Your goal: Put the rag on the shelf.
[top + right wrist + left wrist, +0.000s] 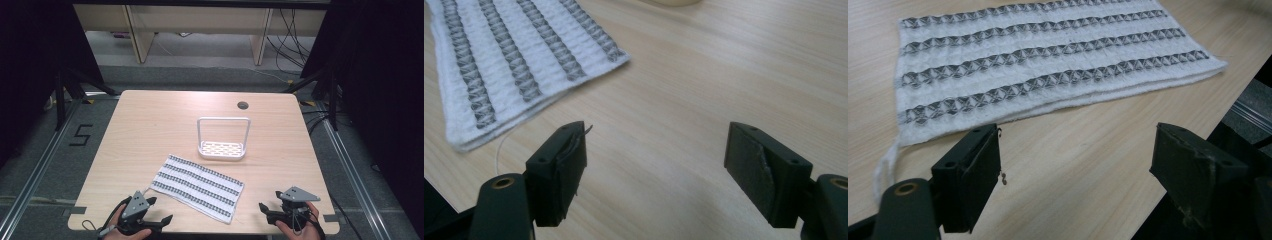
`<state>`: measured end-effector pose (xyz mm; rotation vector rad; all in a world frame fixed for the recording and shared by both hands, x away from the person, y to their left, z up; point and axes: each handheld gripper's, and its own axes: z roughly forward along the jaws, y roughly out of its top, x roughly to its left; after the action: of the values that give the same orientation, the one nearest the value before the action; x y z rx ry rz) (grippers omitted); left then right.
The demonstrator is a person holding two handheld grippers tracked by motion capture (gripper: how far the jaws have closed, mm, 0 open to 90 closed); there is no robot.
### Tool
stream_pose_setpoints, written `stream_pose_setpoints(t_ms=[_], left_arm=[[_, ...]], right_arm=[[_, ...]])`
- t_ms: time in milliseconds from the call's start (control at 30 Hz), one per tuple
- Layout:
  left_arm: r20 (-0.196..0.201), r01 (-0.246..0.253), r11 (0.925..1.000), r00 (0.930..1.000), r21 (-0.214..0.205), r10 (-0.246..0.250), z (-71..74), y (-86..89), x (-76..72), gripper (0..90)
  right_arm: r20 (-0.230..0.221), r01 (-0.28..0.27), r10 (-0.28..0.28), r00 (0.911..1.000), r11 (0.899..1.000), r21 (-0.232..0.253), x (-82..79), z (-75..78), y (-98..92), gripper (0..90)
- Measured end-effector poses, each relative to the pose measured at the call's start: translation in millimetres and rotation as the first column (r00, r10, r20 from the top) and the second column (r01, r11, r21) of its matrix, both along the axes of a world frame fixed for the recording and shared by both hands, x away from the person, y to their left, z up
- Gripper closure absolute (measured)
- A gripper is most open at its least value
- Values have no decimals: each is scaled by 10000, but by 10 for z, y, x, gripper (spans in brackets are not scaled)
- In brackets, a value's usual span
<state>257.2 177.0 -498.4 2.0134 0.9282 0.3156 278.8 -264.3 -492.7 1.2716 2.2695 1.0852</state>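
One striped cloth (198, 186), one white rack (222, 138), apparently empty.

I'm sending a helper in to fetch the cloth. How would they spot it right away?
Look at the light wooden table; near its front edge, between the left gripper and the right gripper, lies a folded white towel. Its grey patterned stripes set it apart from the plain white rack standing behind it.
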Motion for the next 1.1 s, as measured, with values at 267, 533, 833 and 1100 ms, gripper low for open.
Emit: stream_pose_setpoints(t_ms=[267, 533, 833, 1100], left_arm=[[-34, 470, 9989, 9989, 46, -470, -27, -172, -7, 193], [-184, 1122, 9934, 9936, 251, -1118, -50, -432, -2, 223], [-124, 2005, 9776, 9797, 642, -2001, -72, -699, 61, 263], [17, 2481, 9655, 9685, 789, -2490, -85, -887, 60, 283]], right_arm=[[141, -413, 414, 9990, 9991, -120, 90, 12, 101, 273], [178, -686, 686, 9975, 9976, 45, 138, 24, 177, 305], [333, -835, 835, 9960, 9965, -18, 243, 56, 282, 335], [513, -1383, 1392, 9889, 9902, -206, 337, 38, 381, 356]])
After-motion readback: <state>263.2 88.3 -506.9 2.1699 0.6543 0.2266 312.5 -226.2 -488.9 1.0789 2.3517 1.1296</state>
